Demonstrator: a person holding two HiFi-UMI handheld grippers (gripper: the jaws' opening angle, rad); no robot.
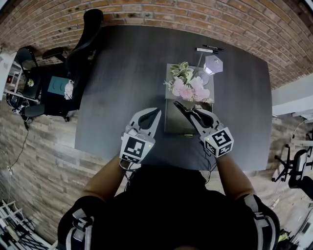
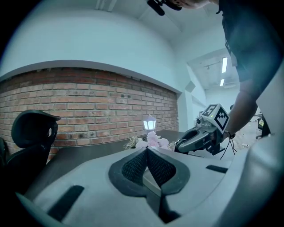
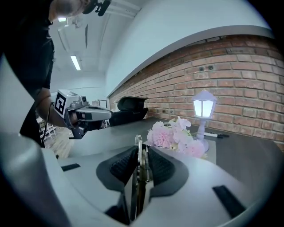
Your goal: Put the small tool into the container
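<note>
1. Small tool (image 3: 139, 165): flat, thin bright metal with a ridged strip along one side, standing on edge. It is clamped between the ribbed black pads of the right gripper (image 1: 178, 105), whose jaws are closed onto it. From above it sits over the near part of the container and is not inside it.
2. Container (image 1: 175, 121): shallow rectangular box, matt grey, lying lengthwise at the middle of the table.
3. Left gripper (image 1: 157, 112): smooth pale-grey shell and a marker cube. Its textured dark pads meet at the tips with nothing between them. The person holds it just left of the container.
4. Table (image 1: 122, 73): dark charcoal top with a dull, even finish.
5. Flowers (image 1: 188, 85): soft pink and white blooms with pale green leaves, bunched at the container's far half.
6. Lantern lamp (image 1: 213, 63): small, white, faceted and lit, on a slim stem beside the flowers.
7. Pens (image 1: 208, 49): two, lying near the far table edge.
8. Office chair (image 1: 83, 44): black and padded, at the table's left.
9. Brick wall (image 1: 195, 12): rough red-brown courses.
</note>
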